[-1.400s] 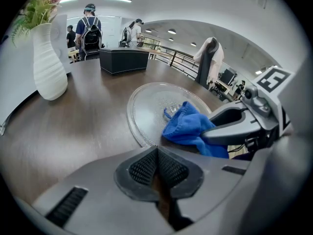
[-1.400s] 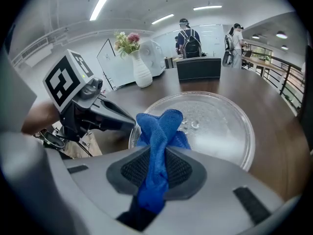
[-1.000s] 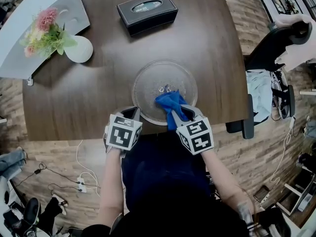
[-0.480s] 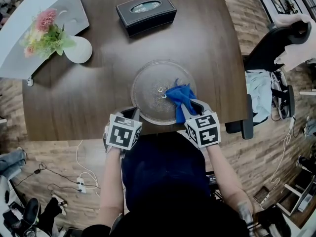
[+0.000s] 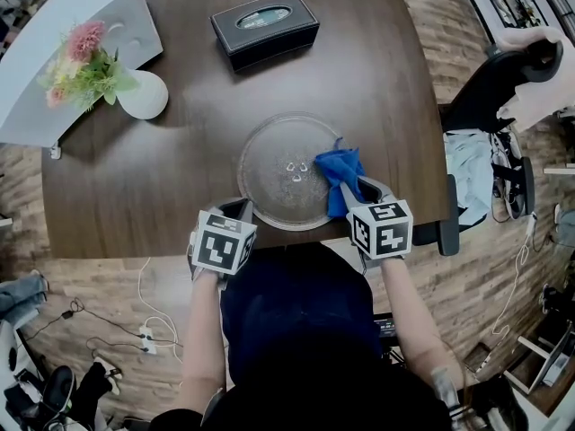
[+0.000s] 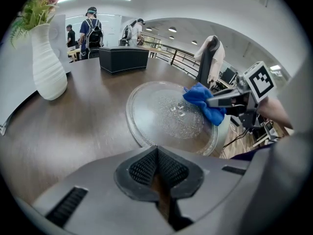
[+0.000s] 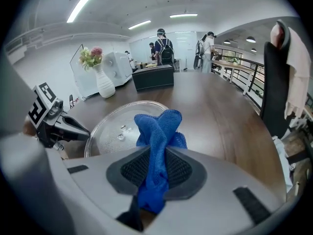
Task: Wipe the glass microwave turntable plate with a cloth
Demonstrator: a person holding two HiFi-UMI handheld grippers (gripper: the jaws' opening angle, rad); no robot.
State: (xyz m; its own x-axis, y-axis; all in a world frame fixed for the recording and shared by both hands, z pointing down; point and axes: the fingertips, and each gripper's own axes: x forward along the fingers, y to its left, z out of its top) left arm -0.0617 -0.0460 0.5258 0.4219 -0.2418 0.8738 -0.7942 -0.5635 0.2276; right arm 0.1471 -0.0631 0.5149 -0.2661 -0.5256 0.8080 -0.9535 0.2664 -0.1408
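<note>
The round glass turntable plate [image 5: 269, 164] lies on the dark wooden table [image 5: 162, 196], near its front edge. My right gripper [image 5: 350, 187] is shut on a blue cloth [image 5: 340, 171], which rests bunched on the plate's right side by the rim. In the right gripper view the cloth [image 7: 156, 131] runs between the pads and out over the plate [image 7: 115, 129]. My left gripper [image 5: 239, 208] sits shut at the plate's near-left rim; whether it touches the glass I cannot tell. The left gripper view shows the plate [image 6: 161, 116] with droplets and the cloth [image 6: 203, 99].
A black tissue box [image 5: 264, 21] stands at the back of the table. A white vase with flowers [image 5: 139, 90] stands at the left, beside a white panel [image 5: 54, 52]. A black chair [image 5: 503, 70] stands right of the table. Cables lie on the floor at the lower left.
My right gripper has slid the blue cloth rightward across the plate, from its near middle to the right rim. The left gripper and the plate have stayed put.
</note>
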